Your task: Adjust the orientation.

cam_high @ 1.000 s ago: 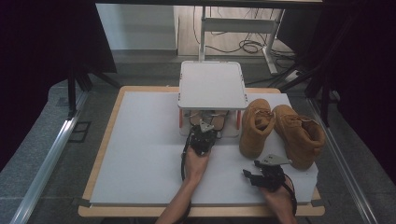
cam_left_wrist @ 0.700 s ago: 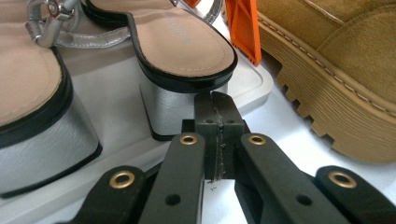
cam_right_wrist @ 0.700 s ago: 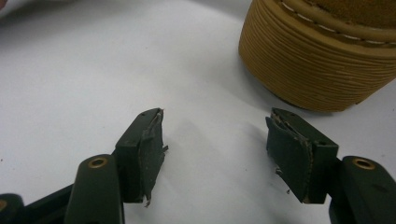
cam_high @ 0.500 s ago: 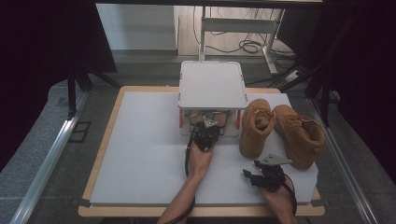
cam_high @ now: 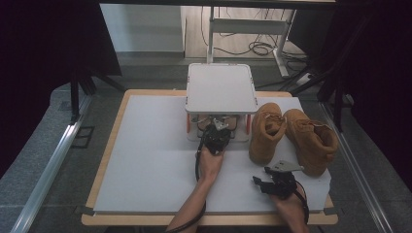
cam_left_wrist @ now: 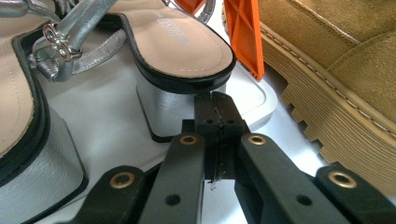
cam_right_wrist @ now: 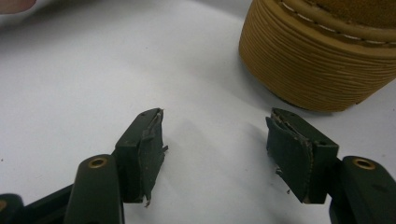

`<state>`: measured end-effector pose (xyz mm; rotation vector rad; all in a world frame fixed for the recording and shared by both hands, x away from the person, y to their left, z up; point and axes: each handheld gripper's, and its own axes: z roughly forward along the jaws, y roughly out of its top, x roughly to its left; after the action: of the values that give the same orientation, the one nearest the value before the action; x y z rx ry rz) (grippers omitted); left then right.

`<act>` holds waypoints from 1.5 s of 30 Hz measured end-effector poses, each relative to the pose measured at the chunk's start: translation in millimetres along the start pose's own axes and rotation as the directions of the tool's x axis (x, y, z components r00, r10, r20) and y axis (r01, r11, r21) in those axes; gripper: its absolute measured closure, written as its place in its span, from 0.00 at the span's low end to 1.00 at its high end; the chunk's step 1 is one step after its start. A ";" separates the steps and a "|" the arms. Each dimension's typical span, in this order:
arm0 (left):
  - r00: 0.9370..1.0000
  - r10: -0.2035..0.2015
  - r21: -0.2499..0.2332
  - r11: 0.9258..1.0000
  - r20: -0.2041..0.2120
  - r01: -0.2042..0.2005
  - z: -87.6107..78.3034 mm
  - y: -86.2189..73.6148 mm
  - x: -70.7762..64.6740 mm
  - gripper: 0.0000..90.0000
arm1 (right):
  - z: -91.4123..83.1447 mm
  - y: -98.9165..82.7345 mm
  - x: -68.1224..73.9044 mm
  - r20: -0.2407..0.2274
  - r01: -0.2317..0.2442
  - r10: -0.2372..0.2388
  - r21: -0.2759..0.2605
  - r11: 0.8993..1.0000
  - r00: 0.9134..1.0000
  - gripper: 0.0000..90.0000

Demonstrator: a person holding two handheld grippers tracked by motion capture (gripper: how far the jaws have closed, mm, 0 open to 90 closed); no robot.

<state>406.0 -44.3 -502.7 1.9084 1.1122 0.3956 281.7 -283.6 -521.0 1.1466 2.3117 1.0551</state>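
Nearest the person, the right gripper [cam_high: 270, 183] rests low over the white table [cam_high: 145, 160], close to its front edge. Its jaws stand well apart with nothing between them, and in the right gripper view the bare table shows in the gap, with the ribbed sole of a tan boot [cam_right_wrist: 322, 56] just beyond on the right.

Farther in, the left gripper [cam_left_wrist: 217, 109] reaches up to the small rack [cam_high: 221, 87] at the middle of the table. Its jaws are pressed flat together and hold nothing. In the left gripper view their tips sit right at the silver block heel of a sandal [cam_left_wrist: 182, 60]; they look to be touching it, though the angle makes that hard to be sure of. This sandal stands on the rack's lower shelf, beneath the white top tray, with a second silver sandal [cam_left_wrist: 23, 121] just beside it. An orange rack leg [cam_left_wrist: 245, 37] rises behind the heel.

To the right of the rack stand the two tan boots [cam_high: 291, 138], side by side and touching, the nearer one just beside the rack.
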 end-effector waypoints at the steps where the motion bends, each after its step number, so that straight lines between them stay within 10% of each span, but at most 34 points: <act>1: 1.000 -0.003 -0.001 1.000 0.001 0.003 0.5 0.0 0.0 1.00 | 0.0 0.0 0.0 0.000 0.000 0.000 0.000 1.000 1.000 0.40; 45: 0.996 0.091 0.034 0.995 0.022 -0.091 -54.3 -0.4 1.5 0.59 | 0.0 -0.1 0.1 0.001 0.002 -0.002 0.000 1.000 1.000 0.40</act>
<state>372.3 -14.5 -472.1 1.9950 1.0279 0.4086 281.7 -283.5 -521.0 1.1447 2.3112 1.0535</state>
